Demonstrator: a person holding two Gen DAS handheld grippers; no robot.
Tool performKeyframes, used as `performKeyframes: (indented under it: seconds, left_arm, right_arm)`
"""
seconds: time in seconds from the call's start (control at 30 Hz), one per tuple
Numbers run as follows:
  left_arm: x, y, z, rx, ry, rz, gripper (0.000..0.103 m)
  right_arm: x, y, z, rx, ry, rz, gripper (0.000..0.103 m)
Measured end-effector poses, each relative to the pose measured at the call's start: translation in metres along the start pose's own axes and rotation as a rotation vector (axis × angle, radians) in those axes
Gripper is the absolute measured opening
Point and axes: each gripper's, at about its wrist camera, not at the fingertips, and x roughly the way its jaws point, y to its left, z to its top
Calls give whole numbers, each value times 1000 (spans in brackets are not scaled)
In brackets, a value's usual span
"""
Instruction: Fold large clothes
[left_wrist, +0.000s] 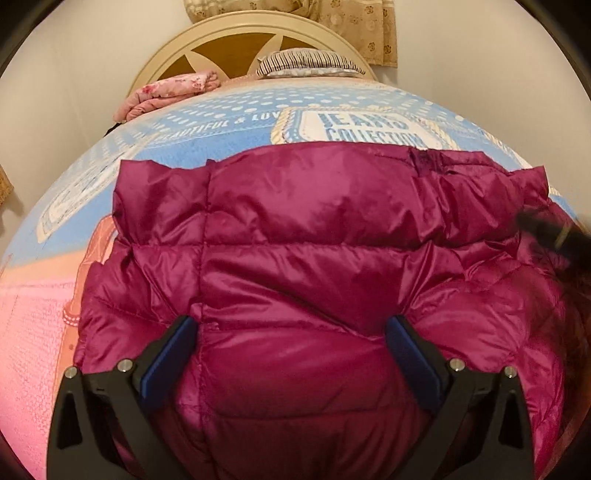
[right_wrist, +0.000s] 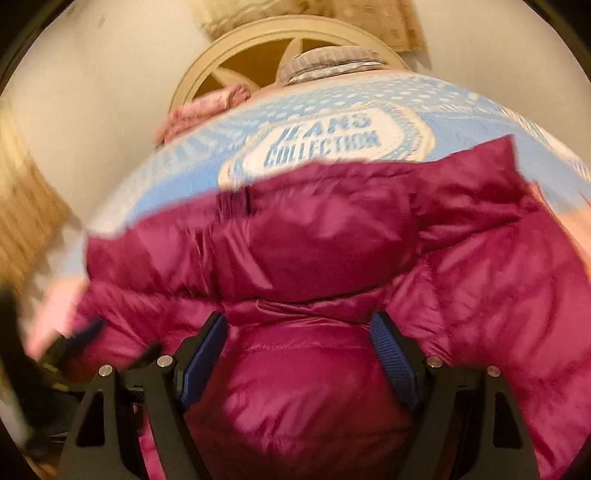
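Magenta puffer jacket (left_wrist: 314, 236) lies spread across the bed, its quilted shiny panels filling the lower half of both wrist views and covering part of the bedspread's white "JEANS COLLECTION" label. Under it, the blue and pink printed bedspread (left_wrist: 229, 114) stretches back to the cream headboard (left_wrist: 236, 27) with its brown cut-out panels, which stands against a pale wall. A striped pillow (left_wrist: 310, 61) rests at the head of the bed on the right side of the frame, and a folded pink floral blanket (left_wrist: 170, 92) sits near it on the left side. A patterned beige curtain (left_wrist: 354, 26) hangs behind the headboard.

The left gripper (left_wrist: 291, 326) has its jaws spread wide, a puffed bulge of jacket between the blue-padded fingers (left_wrist: 168, 354); whether the pads touch the fabric I cannot tell. The right gripper (right_wrist: 298, 328) is likewise spread apart over a swell of the jacket, in a blurred view.
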Motion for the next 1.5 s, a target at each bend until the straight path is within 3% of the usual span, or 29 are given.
performKeyframes:
  seconds: [0.13,0.2,0.33,0.47,0.6,0.73,0.8,0.93,1.2,1.33,1.4,1.5]
  left_arm:
    - [0,-2,1,2,-1,5,103]
    - [1,-2,1,3,0,6,103]
    - [1,-3,1,4,1,5,103]
    - [-6,-2,12,4,30,-3,103]
    - [-22,4,44,-11,-33,-6,103]
    - [11,16,72,-40,-3,50,103]
    - [36,21,76,-40,29,84,103]
    - [58,32,75,-105,41,39,103]
    - [64,28,72,-97,49,35,103]
    - [46,32,72,-136,71,67,103]
    - [11,34,63,-183,28,30,103]
    - [-39,18,51,-154,-92,15,103]
  right_arm:
    - [-24,-10,35,-20,-100,-91,80]
    - [-10,-27,48,6,-56,-135,61]
    - [25,-59,46,16,32,-220,50]
    - [41,-63,36,-26,44,-245,50]
    - [47,-65,36,-33,54,-249,50]
    - [48,-65,37,-26,52,-242,50]
    - [47,-63,35,-28,50,-243,50]
    - [47,-62,34,-22,46,-240,50]
    - [50,-59,33,-36,46,-262,50]
    - [48,-59,33,-39,45,-261,50]
    - [38,-60,34,-23,28,-241,50]
    - [5,-42,32,-27,-60,-232,53]
